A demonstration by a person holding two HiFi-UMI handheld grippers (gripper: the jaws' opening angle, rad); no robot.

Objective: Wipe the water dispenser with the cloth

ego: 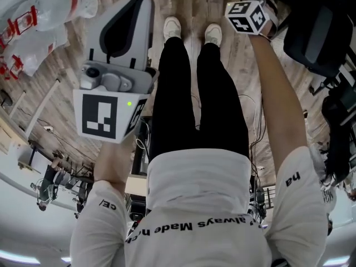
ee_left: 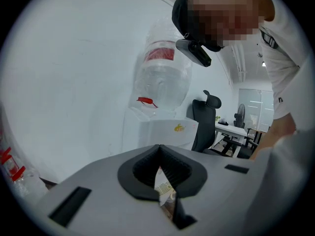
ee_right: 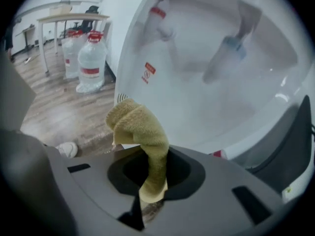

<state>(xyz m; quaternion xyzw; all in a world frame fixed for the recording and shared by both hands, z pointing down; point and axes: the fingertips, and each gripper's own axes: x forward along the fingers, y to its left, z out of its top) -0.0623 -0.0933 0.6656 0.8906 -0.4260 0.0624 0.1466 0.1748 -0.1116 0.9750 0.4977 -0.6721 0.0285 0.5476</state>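
In the right gripper view my right gripper (ee_right: 152, 181) is shut on a yellow cloth (ee_right: 140, 129), whose bunched end sticks up out of the jaws. The white water dispenser (ee_right: 197, 97) fills the view just beyond it, its red tap (ee_right: 160, 21) and blue tap (ee_right: 226, 58) blurred. The left gripper view shows my left gripper (ee_left: 160, 181) shut with nothing in it, pointing at the dispenser (ee_left: 157, 129) and its water bottle (ee_left: 162, 77) farther off. In the head view the left gripper (ego: 139, 4) is raised at left. The right one's marker cube (ego: 250, 16) is at top right.
Two spare water bottles (ee_right: 91, 63) stand on the wooden floor under a table (ee_right: 69, 18). More bottles (ego: 50, 10) lie at the head view's top left. A black office chair (ee_left: 204, 122) stands beside the dispenser. The person's legs and shoes (ego: 172, 26) are below.
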